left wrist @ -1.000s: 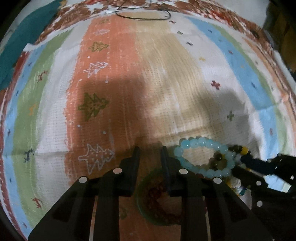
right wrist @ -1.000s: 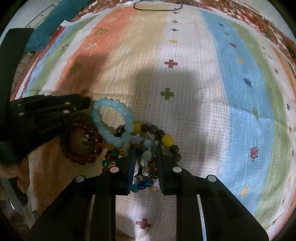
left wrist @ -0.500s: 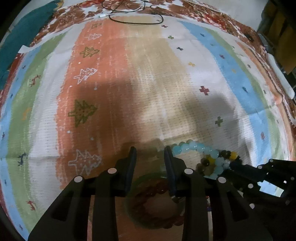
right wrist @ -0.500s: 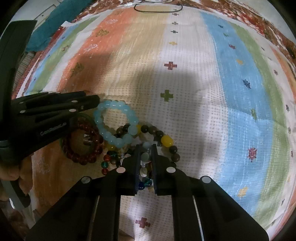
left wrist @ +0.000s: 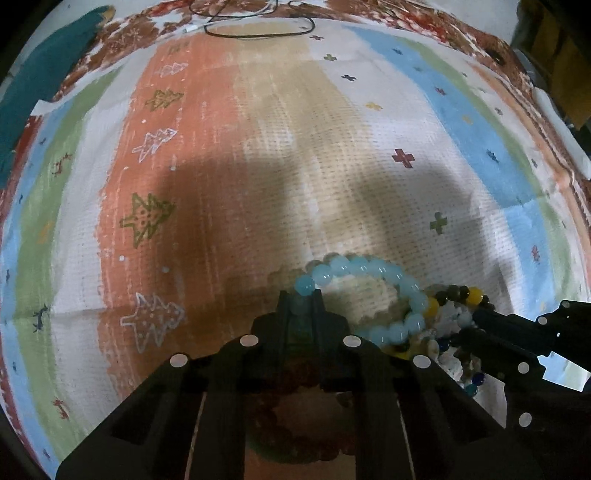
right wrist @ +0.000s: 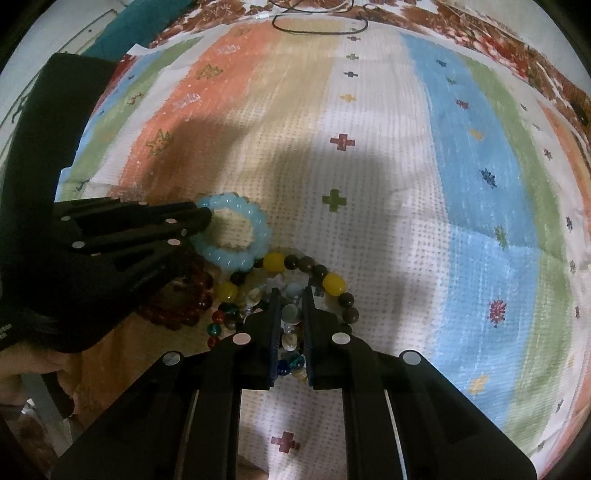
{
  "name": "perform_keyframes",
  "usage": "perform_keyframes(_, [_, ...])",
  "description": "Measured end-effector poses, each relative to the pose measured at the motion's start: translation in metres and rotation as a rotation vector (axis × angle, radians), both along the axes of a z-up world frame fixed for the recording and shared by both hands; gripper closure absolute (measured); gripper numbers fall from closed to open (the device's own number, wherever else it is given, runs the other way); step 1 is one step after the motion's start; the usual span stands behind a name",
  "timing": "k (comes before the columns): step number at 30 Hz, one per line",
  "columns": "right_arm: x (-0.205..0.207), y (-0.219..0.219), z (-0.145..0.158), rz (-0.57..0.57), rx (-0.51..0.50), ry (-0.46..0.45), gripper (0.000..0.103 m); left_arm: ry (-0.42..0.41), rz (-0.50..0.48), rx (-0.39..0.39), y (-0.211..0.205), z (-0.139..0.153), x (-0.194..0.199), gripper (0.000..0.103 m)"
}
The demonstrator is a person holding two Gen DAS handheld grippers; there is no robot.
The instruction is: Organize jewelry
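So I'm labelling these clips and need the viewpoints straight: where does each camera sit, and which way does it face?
Left wrist: on the left tongs, looking steeply down at the striped cloth; its own closing fingers pinch the light blue bracelet; right tongs enter at right.
Right wrist: on the right tongs, looking steeply down; its fingers are shut on the mixed bead strand; left tongs and a hand show at left.
Shared: the blue bracelet, bead pile, cloth, black cable.
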State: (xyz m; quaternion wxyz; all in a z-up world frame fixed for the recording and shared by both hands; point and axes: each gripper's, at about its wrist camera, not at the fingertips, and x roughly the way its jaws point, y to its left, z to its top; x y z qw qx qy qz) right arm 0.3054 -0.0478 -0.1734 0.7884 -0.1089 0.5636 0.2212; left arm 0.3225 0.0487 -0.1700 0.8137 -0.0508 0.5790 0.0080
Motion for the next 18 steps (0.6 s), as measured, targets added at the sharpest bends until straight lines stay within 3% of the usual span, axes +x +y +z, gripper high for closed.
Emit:
perform_keyframes(4, [-0.004, 0.000, 0.009, 0.008, 0.008, -0.020, 0.091, -0.024, 0.019, 0.024, 0.003, 0.010, -0.005, 0.092])
perform_keyframes(18, [-0.024, 0.001, 0.054, 0.020, 0.057, -0.131, 0.091, -0.124, 0.063, -0.015, 0.008, 0.066, -0.035, 0.092])
